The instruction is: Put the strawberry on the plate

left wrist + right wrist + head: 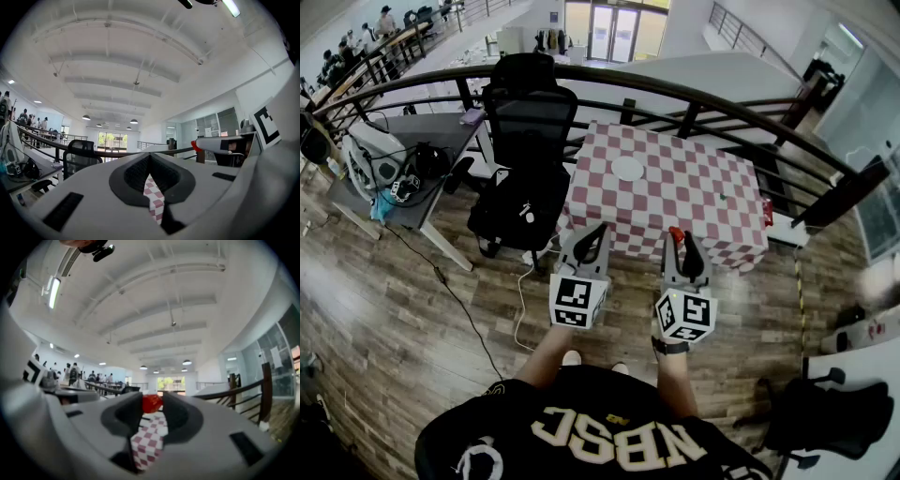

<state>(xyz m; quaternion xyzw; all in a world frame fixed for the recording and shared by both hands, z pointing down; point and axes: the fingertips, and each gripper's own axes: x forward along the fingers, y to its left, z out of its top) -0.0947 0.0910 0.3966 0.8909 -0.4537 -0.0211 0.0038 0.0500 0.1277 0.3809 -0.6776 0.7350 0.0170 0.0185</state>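
Note:
A red strawberry [675,233] sits between the tips of my right gripper [678,236], whose jaws are shut on it. In the right gripper view the strawberry [152,403] fills the gap between the dark pads of that gripper [153,405]. The white plate [627,169] lies on the far left part of the red-and-white checked table [694,187]. My left gripper [599,229] is held beside the right one at the table's near edge, shut with nothing in it. Its jaws [150,158] meet at the tip in the left gripper view, where the right gripper with the strawberry [193,145] also shows.
A black office chair [525,122] stands left of the table, with a cluttered desk [403,178] further left. A curved dark railing [694,98] runs behind the table. A small green thing [723,197] lies on the cloth and a red thing [767,214] at its right edge.

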